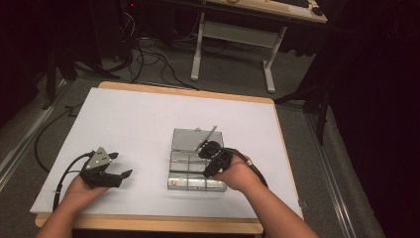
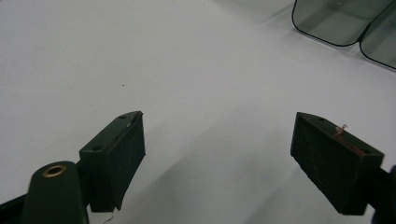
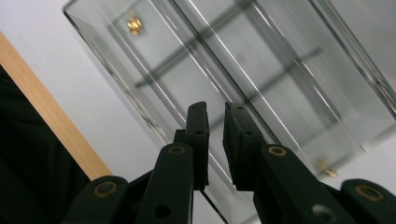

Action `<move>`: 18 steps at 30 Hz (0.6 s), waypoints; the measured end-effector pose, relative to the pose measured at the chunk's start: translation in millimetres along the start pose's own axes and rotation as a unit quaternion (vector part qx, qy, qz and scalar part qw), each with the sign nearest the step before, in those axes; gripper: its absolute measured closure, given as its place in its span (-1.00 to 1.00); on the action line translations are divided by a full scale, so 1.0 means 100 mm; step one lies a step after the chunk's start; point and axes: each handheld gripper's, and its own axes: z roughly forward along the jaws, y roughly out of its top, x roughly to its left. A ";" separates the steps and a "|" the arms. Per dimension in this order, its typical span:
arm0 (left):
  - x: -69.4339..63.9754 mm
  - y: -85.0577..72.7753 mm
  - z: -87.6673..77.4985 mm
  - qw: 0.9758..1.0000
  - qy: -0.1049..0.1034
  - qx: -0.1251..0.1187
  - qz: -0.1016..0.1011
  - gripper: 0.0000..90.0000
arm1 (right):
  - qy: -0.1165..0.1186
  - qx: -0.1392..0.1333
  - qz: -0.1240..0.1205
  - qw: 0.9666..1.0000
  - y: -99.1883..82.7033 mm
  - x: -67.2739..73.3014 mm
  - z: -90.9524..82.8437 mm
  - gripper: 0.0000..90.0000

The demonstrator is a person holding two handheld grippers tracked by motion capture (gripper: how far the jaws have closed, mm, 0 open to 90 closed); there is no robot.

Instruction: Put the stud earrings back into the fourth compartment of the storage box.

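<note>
- Nearest, at the counter's (image 1: 148, 106) front edge, 2 forearms come in; each hand holds 1 gripper.
- The left gripper (image 1: 121, 166) rests low over the bare white top, well apart from the box, with its grey plate up. In the left gripper view its 2 black pads (image 2: 119, 149) stand wide apart with nothing but white surface between them — open and empty. 2 rounded corners of clear plastic show at that view's top right.
- The right gripper (image 1: 204, 149) hangs over the clear box (image 1: 190, 171), which sits a little right of the counter's middle, on the white sheet. In the right gripper view its jaws are nearly together, with only a narrow slit between the pads (image 3: 243, 140). A clear edge of the box runs by their tips (image 3: 215, 140), but I cannot tell whether it is pinched.
- The box is a see-through case with inner dividers that part it into compartments; small brass fittings (image 3: 134, 23) show at 2 of its corners. Its lid (image 1: 192, 138) lies open on the far side, and a thin clear flap (image 1: 207, 138) stands tilted up just beside the right gripper.
- The counter's wooden rim (image 3: 56, 121) shows past the white sheet.
- Farther off — dark floor, loose cables (image 1: 143, 59) and a white-legged desk (image 1: 233, 37).
</note>
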 end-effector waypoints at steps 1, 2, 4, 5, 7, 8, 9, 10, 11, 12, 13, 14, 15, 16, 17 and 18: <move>0.00 0.00 0.00 1.000 0.000 0.000 0.000 -0.59 | -0.001 -0.002 0.004 1.000 -0.04 -0.03 -0.02 0.80; 0.00 0.00 0.00 1.000 0.000 0.000 0.000 -0.59 | -0.005 -0.004 0.008 1.000 -0.08 -0.05 -0.04 0.81; 0.00 0.00 0.00 1.000 0.001 0.002 0.000 -0.59 | -0.007 -0.005 0.021 1.000 -0.14 -0.08 -0.09 0.81; 0.00 0.00 0.00 1.000 0.002 0.001 0.000 -0.59 | -0.009 -0.007 0.023 1.000 -0.18 -0.11 -0.10 0.81; 0.00 0.00 0.00 1.000 0.002 0.001 0.000 -0.59 | -0.010 -0.007 0.028 1.000 -0.24 -0.15 -0.14 0.81; 0.00 0.00 0.00 1.000 0.002 0.001 0.000 -0.59 | -0.010 -0.008 0.028 1.000 -0.27 -0.17 -0.15 0.81; 0.00 0.00 0.00 1.000 0.002 0.001 0.000 -0.59 | -0.011 -0.008 0.041 0.999 -0.30 -0.18 -0.17 0.81; 0.00 0.00 0.00 1.000 0.002 0.001 0.001 -0.59 | -0.012 -0.010 0.040 0.999 -0.33 -0.22 -0.18 0.81; 0.00 0.00 0.00 1.000 0.002 0.001 0.000 -0.59 | -0.013 -0.010 0.052 0.998 -0.35 -0.23 -0.19 0.81; 0.00 0.00 0.00 1.000 0.003 0.001 0.000 -0.59 | -0.014 -0.011 0.055 0.998 -0.38 -0.25 -0.20 0.81; -0.01 0.00 0.00 1.000 0.003 0.001 0.001 -0.59 | -0.016 -0.011 0.057 0.998 -0.41 -0.28 -0.20 0.80; -0.01 0.00 0.00 1.000 0.004 0.001 0.001 -0.59 | -0.015 -0.014 0.065 0.998 -0.44 -0.30 -0.20 0.80; -0.01 0.00 0.00 1.000 0.004 0.001 0.001 -0.59 | -0.016 -0.013 0.073 0.997 -0.47 -0.32 -0.19 0.80; -0.01 0.00 0.00 1.000 0.004 0.001 0.001 -0.59 | -0.018 -0.014 0.069 0.997 -0.50 -0.35 -0.19 0.80; -0.01 0.00 0.00 1.000 0.004 0.003 0.002 -0.59 | -0.021 -0.012 0.071 0.997 -0.52 -0.38 -0.18 0.80; -0.01 0.00 0.00 1.000 0.005 0.003 0.003 -0.59 | -0.021 -0.012 0.076 0.997 -0.54 -0.41 -0.17 0.80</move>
